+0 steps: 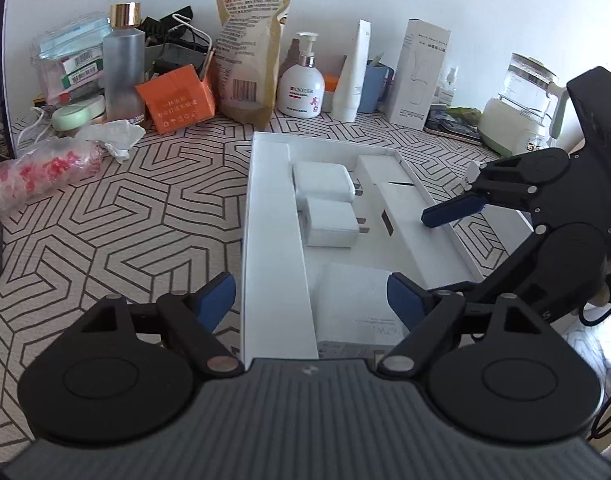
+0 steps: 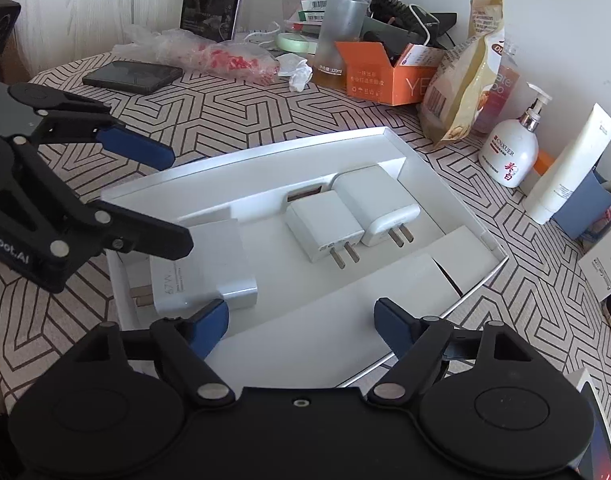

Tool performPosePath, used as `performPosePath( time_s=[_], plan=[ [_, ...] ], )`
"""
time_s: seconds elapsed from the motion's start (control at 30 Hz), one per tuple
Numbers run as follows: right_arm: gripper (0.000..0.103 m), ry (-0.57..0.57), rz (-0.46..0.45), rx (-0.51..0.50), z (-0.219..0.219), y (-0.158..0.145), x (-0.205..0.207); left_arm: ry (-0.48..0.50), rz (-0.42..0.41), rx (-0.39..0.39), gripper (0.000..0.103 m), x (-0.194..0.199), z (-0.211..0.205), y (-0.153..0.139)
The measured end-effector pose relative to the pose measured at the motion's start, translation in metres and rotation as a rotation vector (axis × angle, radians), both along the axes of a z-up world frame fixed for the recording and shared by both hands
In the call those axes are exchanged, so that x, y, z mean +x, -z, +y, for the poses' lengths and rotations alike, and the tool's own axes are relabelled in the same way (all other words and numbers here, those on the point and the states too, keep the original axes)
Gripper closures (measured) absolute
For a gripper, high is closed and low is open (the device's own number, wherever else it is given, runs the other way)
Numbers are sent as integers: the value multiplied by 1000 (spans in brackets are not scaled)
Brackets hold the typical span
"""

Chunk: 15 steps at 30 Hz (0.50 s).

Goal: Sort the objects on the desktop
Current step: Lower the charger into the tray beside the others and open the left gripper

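A shallow white box (image 1: 273,208) (image 2: 437,172) lies on the patterned table. Three white plug chargers lie in it: a large one (image 1: 323,181) (image 2: 379,204), a smaller one (image 1: 330,222) (image 2: 323,226) beside it, and a third (image 1: 353,292) (image 2: 203,266) at the near end. My left gripper (image 1: 311,302) (image 2: 145,196) is open, its fingers astride the box's near end over the third charger. My right gripper (image 2: 301,324) (image 1: 457,236) is open and empty at the box's right edge, one fingertip (image 1: 451,210) over the rim.
Clutter lines the wall: orange carton (image 1: 179,98), frosted bottle (image 1: 123,68), brown pouch (image 1: 251,44), white pump bottle (image 1: 301,84), tube (image 1: 351,76), tall white box (image 1: 417,72), kettle (image 1: 521,100). A plastic bag (image 1: 37,172) and a black phone (image 2: 131,76) lie left.
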State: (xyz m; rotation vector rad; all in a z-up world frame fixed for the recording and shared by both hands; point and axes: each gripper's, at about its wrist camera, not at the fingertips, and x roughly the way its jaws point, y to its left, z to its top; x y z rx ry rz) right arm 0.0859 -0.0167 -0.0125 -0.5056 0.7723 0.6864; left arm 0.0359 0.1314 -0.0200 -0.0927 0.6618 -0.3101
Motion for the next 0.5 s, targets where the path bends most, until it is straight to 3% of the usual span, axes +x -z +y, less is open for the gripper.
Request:
performPosePath(
  time_s=[0.23, 0.4, 0.5],
  plan=[
    [18, 48, -48, 7, -21, 2, -8, 29, -5, 34, 20, 4, -24, 0],
    [16, 152, -92, 30, -46, -4, -18, 65, -3, 50, 20, 7, -37, -2],
    [14, 202, -66, 71, -64, -6, -20, 51, -6, 89, 20, 13, -45, -1]
  ],
)
